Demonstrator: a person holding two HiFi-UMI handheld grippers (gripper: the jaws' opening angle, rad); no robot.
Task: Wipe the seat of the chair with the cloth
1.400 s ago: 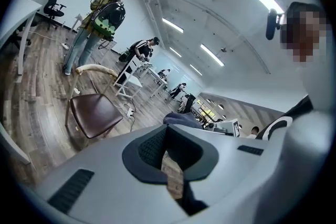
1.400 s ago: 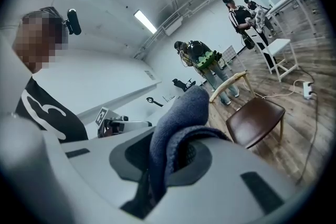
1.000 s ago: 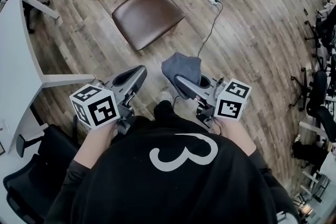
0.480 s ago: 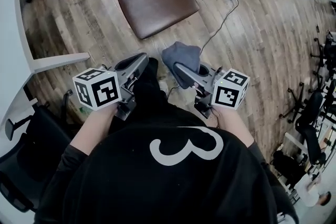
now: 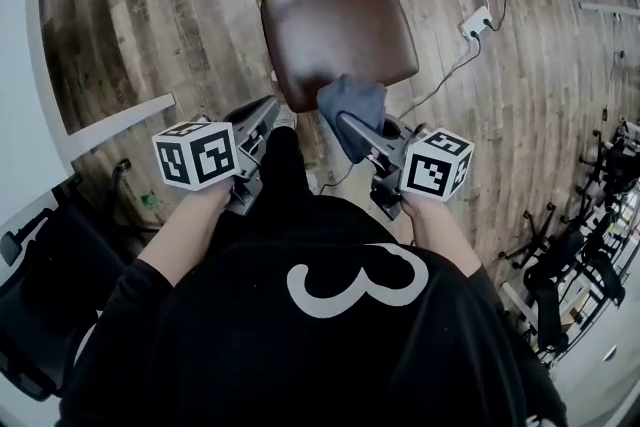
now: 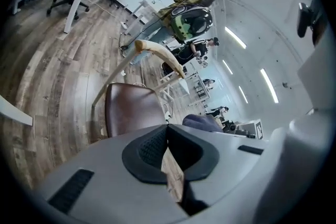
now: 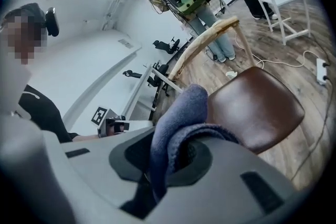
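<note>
One blue cloth [image 5: 352,98] is clenched in the right gripper [image 5: 347,122], over the front edge of the chair [image 5: 340,35]. The left gripper [image 5: 268,107], jaws pressed together on nothing, hangs just beside the chair's front corner.

Glossy leather seat [image 5: 338,33]; soft matt cloth [image 5: 352,101].

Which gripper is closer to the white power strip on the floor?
Right. The right gripper, shut on the cloth, is by the seat's front edge on the power strip's side; the left gripper is beyond it, farther away.
</note>
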